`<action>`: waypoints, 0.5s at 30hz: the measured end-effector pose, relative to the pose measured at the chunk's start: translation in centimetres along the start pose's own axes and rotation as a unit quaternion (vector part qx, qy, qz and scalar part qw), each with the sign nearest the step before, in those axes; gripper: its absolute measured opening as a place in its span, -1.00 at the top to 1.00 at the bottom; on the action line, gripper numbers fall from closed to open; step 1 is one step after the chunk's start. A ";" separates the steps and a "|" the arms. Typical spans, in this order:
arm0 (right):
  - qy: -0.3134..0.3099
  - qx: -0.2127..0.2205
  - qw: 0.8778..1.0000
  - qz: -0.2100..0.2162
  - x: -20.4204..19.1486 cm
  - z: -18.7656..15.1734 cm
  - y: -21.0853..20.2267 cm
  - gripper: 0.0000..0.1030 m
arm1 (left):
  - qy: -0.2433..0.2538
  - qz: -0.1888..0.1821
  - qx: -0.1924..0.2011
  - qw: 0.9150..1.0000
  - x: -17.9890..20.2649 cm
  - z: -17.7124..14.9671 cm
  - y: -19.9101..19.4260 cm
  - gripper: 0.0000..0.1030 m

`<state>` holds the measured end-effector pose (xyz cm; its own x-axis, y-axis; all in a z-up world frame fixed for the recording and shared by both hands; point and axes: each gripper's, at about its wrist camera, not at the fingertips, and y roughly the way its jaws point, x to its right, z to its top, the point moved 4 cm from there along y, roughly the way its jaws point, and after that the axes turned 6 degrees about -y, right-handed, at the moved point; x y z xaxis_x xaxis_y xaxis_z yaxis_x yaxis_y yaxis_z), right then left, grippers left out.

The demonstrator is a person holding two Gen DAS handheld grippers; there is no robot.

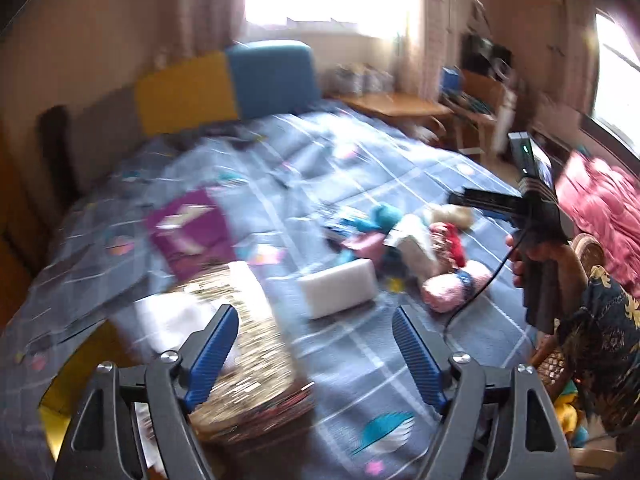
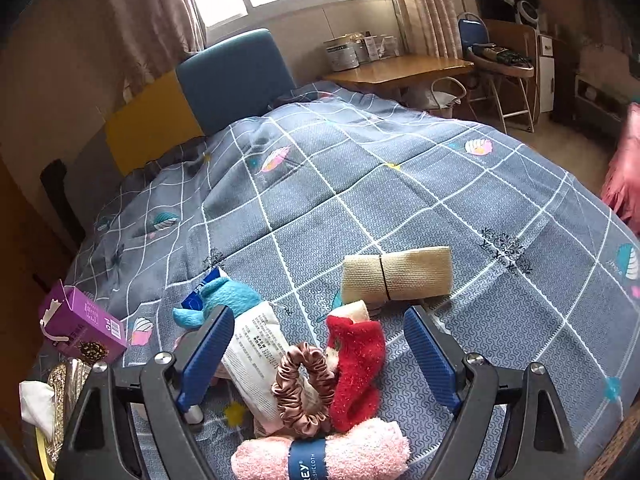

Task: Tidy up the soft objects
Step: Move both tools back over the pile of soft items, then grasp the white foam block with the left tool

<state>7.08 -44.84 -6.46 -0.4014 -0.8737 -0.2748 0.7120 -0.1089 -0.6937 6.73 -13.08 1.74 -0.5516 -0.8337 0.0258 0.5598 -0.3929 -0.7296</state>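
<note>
A heap of soft things lies on the grey checked bedspread [image 2: 360, 168]. In the right wrist view my right gripper [image 2: 320, 354] hangs open over a pink satin scrunchie [image 2: 304, 388], a red fluffy sock [image 2: 358, 364] and a white printed packet [image 2: 256, 352], with its pads touching none of them. A pink rolled dishcloth [image 2: 320, 456] lies nearest, a teal plush [image 2: 228, 300] to the left and a beige rolled cloth [image 2: 396, 274] beyond. My left gripper [image 1: 316, 354] is open and empty, above the bed near a white sponge block [image 1: 338, 288] and a gold sequined bag [image 1: 240, 340]. The picture is blurred.
A purple carton [image 2: 80, 328] lies at the left of the heap. A blue and yellow headboard [image 2: 232, 76] backs the bed, with a wooden desk [image 2: 400, 68] and a chair beyond. In the left wrist view a hand [image 1: 536, 256] holds the right gripper at the right.
</note>
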 end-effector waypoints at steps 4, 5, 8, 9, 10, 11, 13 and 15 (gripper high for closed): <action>0.010 -0.002 1.000 0.005 -0.1 -0.2 0.0 -0.71 | 0.039 0.006 -0.051 0.998 3.4 0.2 5.0 -0.59; 0.017 -0.004 1.000 0.009 0.1 -0.2 0.0 -0.71 | 0.051 0.006 -0.064 0.997 4.1 0.2 6.3 -0.59; 0.042 -0.008 0.999 0.020 0.9 -0.3 0.1 -0.72 | 0.118 0.032 -0.106 0.987 6.3 -0.3 10.3 -0.60; 0.049 -0.009 0.998 0.023 1.1 -0.3 0.1 -0.73 | 0.138 0.032 -0.123 0.982 6.6 -0.7 11.4 -0.60; 0.055 -0.011 0.998 0.025 1.2 -0.3 0.1 -0.73 | 0.155 0.039 -0.140 0.977 7.0 -1.0 12.5 -0.60; 0.059 -0.013 0.998 0.027 1.4 -0.3 0.2 -0.73 | 0.168 0.055 -0.146 0.973 7.1 -1.2 13.4 -0.60; 0.069 -0.015 0.997 0.033 1.6 -0.3 0.2 -0.73 | 0.200 0.077 -0.156 0.964 7.4 -1.4 15.2 -0.60; 0.077 -0.015 0.996 0.042 1.8 -0.3 0.2 -0.73 | 0.200 0.084 -0.175 0.960 7.2 -1.4 16.8 -0.60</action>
<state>6.34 -46.24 -7.29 -0.4267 -0.7952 -0.4307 0.7301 -0.0219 -0.6830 11.29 -25.15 -11.31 -0.7040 -0.6312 -0.3255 0.4582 -0.0535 -0.8872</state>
